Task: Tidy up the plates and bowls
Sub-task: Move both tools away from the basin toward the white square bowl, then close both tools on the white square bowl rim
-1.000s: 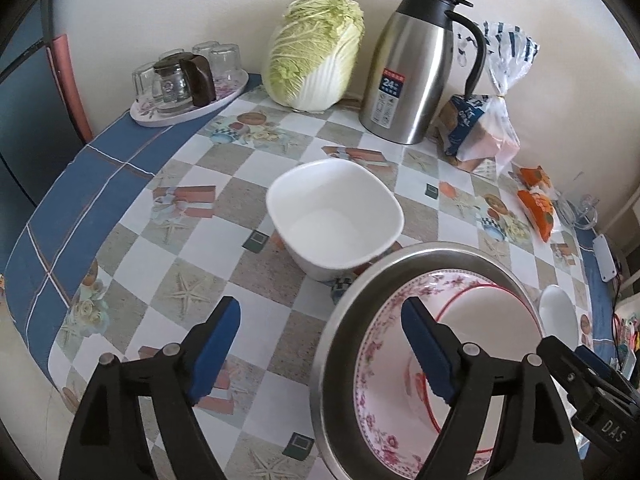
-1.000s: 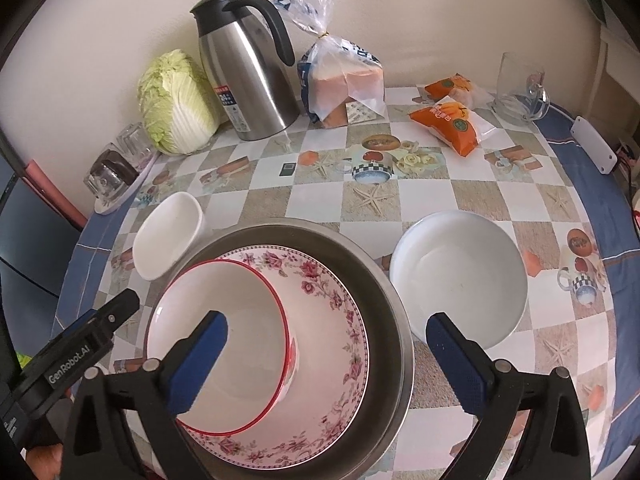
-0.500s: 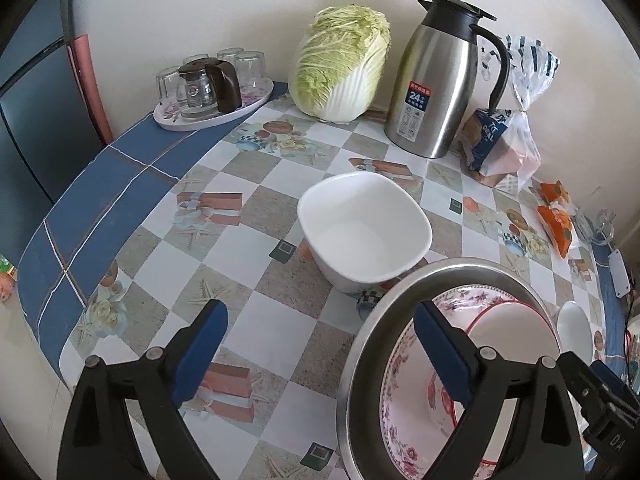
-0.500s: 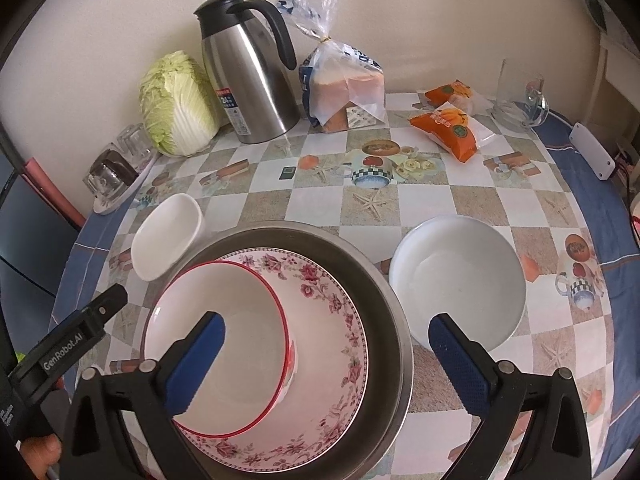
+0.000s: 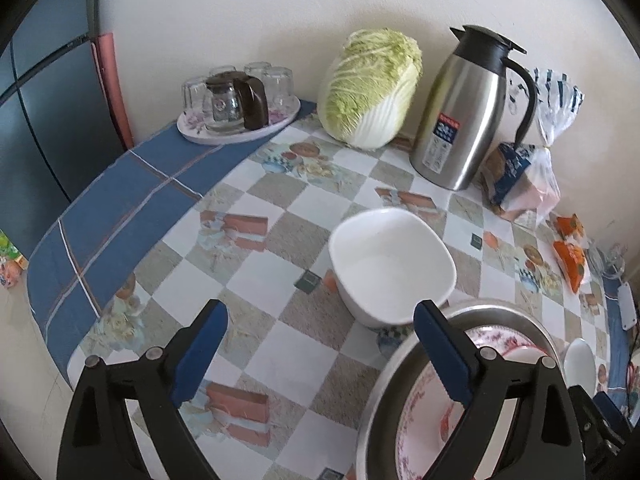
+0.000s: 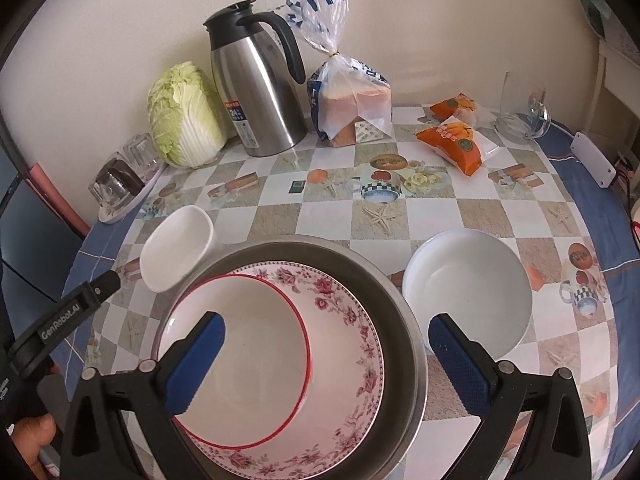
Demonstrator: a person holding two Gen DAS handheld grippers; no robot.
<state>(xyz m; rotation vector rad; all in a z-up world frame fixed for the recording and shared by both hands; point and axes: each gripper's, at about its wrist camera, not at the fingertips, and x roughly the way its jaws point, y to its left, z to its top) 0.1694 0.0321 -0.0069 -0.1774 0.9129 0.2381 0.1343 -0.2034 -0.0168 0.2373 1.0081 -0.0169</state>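
A steel basin (image 6: pixel 400 300) holds a floral plate (image 6: pixel 352 316) with a red-rimmed white bowl (image 6: pixel 240 360) nested in it. My right gripper (image 6: pixel 328 360) hovers open over this stack with nothing between its fingers. A round white bowl (image 6: pixel 468 288) sits on the table just right of the basin. A squarish white bowl (image 5: pixel 392 268) stands left of the basin (image 5: pixel 404 360). My left gripper (image 5: pixel 320 344) is open and empty just short of that bowl, its right finger above the basin's rim. The left gripper's body (image 6: pixel 64 316) shows in the right wrist view.
Along the wall stand a tray of glasses (image 5: pixel 240 108), a cabbage (image 5: pixel 372 88), a steel thermos jug (image 5: pixel 464 108) and bagged bread (image 6: pixel 352 104). Orange snack packs (image 6: pixel 456 140) and a glass jug (image 6: pixel 520 116) lie far right. The table's rounded edge curves close on the left.
The left gripper has swung left off the floral plate toward the squarish white bowl, and its jaws have widened a little. The right gripper has stayed put.
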